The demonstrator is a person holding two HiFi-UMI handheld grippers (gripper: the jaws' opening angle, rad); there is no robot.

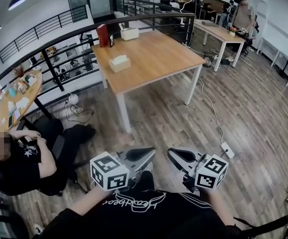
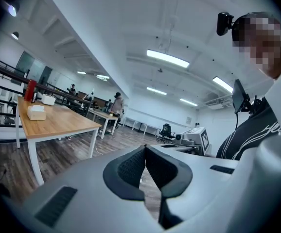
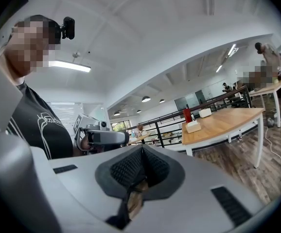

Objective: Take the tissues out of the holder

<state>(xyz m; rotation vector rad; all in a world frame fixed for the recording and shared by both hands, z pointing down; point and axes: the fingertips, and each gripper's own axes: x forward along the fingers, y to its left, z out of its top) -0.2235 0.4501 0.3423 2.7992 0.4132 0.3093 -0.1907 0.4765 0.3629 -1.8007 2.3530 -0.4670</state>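
**A:** Two holders are sitting on the table (image 1: 154, 59): the near holder (image 1: 119, 64) by its left edge, tissues (image 1: 119, 58) poking out; the far holder (image 1: 129, 34) at the back edge beside a red cylinder (image 1: 102, 35).

**B:** And the grippers?

**A:** Both are hovering over the plank floor (image 1: 243, 113), well apart from it. The left gripper (image 1: 152, 153) and right gripper (image 1: 169, 153) are pressing their jaws together, gripping nothing.

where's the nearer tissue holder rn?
Head view, upper left of centre: the nearer tissue holder sits on the wooden table by its left edge, with a second holder and red container behind it.
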